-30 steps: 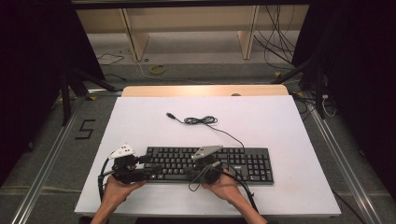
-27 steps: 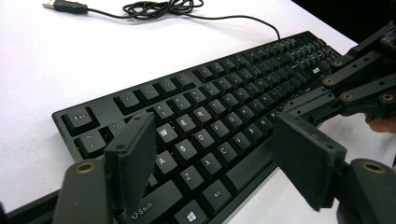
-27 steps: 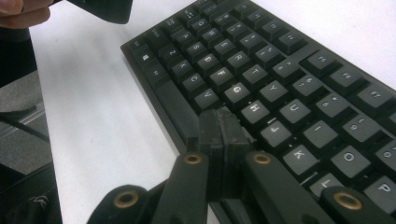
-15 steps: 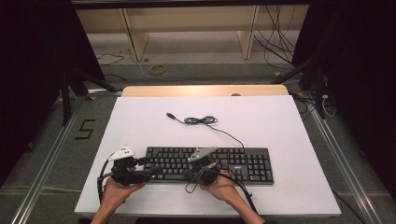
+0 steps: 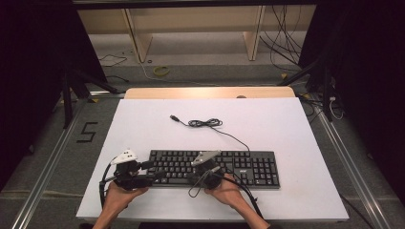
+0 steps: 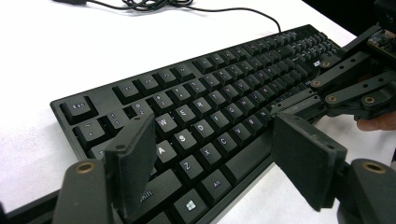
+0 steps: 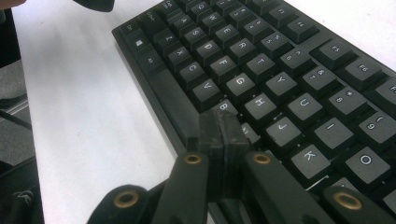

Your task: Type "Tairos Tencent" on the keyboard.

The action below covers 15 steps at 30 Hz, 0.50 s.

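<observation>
A black keyboard point(image 5: 229, 164) lies near the front of the white table point(image 5: 286, 124), with its cable point(image 5: 205, 123) coiled behind it. My left gripper point(image 5: 152, 173) is at the keyboard's left end and open. In the left gripper view its pads point(image 6: 133, 158) straddle the keyboard's point(image 6: 210, 116) front left corner, over the shift and Z keys. My right gripper point(image 5: 192, 179) is shut with nothing between its jaws. In the right gripper view its tips point(image 7: 219, 122) sit at the keyboard's point(image 7: 261, 60) bottom row, just below the B key. Whether they press a key I cannot tell.
The cable's USB plug point(image 5: 175, 118) lies loose on the table behind the keyboard. A wooden strip point(image 5: 210, 92) runs along the table's far edge. Beyond it, on the floor, are shelf legs point(image 5: 253, 38), loose wires and a yellow ring point(image 5: 161, 70). Metal rails point(image 5: 353, 171) flank the table.
</observation>
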Each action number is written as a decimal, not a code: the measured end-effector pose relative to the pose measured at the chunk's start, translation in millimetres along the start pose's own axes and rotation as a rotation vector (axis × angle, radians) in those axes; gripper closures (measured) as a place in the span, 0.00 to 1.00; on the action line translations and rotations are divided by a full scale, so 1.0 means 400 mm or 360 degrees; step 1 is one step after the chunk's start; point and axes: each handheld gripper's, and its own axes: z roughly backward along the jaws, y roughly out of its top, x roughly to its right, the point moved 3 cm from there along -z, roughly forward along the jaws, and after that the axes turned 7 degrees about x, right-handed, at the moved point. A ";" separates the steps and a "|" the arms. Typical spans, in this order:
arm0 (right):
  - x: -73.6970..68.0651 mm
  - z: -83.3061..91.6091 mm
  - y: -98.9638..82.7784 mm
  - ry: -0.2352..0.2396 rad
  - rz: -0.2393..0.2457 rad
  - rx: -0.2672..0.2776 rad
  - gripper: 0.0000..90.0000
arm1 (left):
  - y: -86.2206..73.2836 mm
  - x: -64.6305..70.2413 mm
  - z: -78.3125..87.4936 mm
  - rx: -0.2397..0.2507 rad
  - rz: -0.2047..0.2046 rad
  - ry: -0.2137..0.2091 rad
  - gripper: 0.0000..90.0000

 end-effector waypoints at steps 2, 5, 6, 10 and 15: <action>0.000 -0.001 -0.001 -0.0002 0.0004 0.0001 1.00 | 0.000 -0.001 0.000 -0.0001 -0.0001 0.0000 0.34; -0.001 -0.006 -0.006 -0.0008 0.0010 -0.0012 1.00 | -0.001 -0.002 0.000 -0.0004 0.0000 0.0000 0.34; -0.001 -0.006 -0.006 -0.0008 0.0010 -0.0011 1.00 | 0.000 -0.002 0.000 -0.0003 0.0001 0.0000 0.34; -0.001 -0.005 -0.006 -0.0011 0.0007 -0.0017 1.00 | 0.000 -0.004 0.002 0.0000 0.0001 0.0006 0.34; 0.002 0.004 0.000 0.0003 -0.0027 0.0015 1.00 | 0.001 -0.007 0.003 0.0005 0.0003 0.0008 0.34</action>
